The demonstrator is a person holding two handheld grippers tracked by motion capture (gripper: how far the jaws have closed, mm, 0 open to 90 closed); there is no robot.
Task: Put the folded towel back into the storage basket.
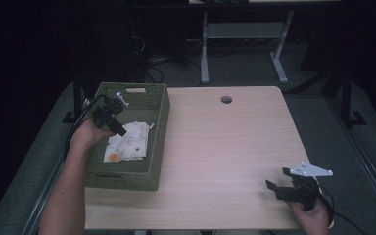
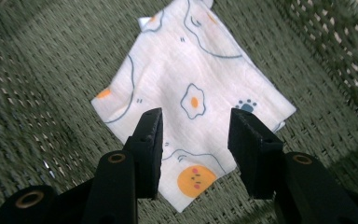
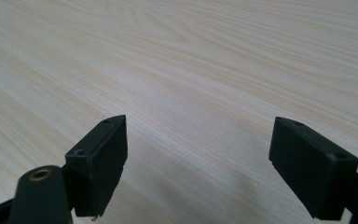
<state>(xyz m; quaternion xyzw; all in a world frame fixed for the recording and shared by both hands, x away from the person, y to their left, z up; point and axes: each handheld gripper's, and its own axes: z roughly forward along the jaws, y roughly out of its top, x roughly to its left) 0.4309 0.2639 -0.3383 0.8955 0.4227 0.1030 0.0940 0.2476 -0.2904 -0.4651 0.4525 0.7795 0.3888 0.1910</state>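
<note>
Right gripper (image 3: 198, 163) spread wide, nothing between jaws. Pale wood table (image 3: 205, 60) ahead of and beneath jaws; faint shadow under them.

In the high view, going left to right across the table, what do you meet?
Left tongs held over the green woven basket, the printed cloth lying in that basket, the round hole in the wooden tabletop, then the open right tongs at the near right.

Dim room, lit tabletop, soft shadows, slight blur
</note>
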